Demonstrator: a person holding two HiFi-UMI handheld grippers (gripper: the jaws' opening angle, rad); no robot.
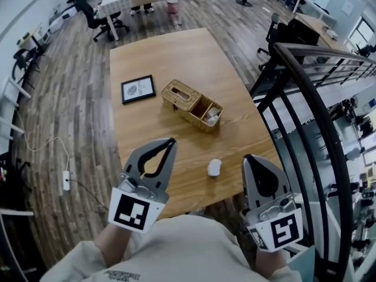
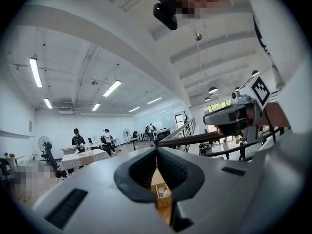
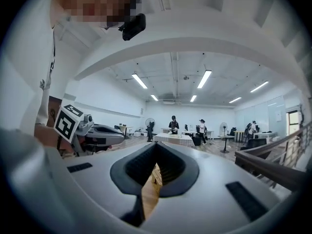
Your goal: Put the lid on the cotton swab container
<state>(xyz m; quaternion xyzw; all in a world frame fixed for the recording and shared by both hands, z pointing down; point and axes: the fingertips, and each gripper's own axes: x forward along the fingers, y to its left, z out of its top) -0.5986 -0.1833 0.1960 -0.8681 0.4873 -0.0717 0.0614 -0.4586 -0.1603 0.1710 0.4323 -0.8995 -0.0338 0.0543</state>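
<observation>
Together, two grey plastic grippers hang over the near edge of a rectangular wooden table (image 1: 170, 51) with a smooth, light-grained top. At far left a white power strip (image 1: 66, 181) lies on the plank floor (image 1: 76, 98), its cable trailing off towards the wall.

On the table's left half, a black-framed picture (image 1: 138, 89) lies flat, its print too small to read. The left gripper (image 1: 170, 142) has its two curved fingers pressed together at the tips, with nothing between them. The loop behind the tips frames only a sliver of table and basket in the left gripper view.

Near the middle stands an oblong woven wicker box (image 1: 182, 96), set askew. Its far part is covered by a slotted top, while its near compartment is open and holds pale contents that cannot be made out.

A small white rounded piece (image 1: 214, 167) sits alone on the bare wood between the two grippers, well apart from the wicker box. Whether it is the lid or the cotton swab container itself cannot be told at this size.

The right gripper (image 1: 249, 157) is likewise closed tip to tip and empty, and it sits by the table's near right corner. Just beyond that edge runs a black metal railing (image 1: 305, 98), which leaves little room on the right. The far half of the table is open.
</observation>
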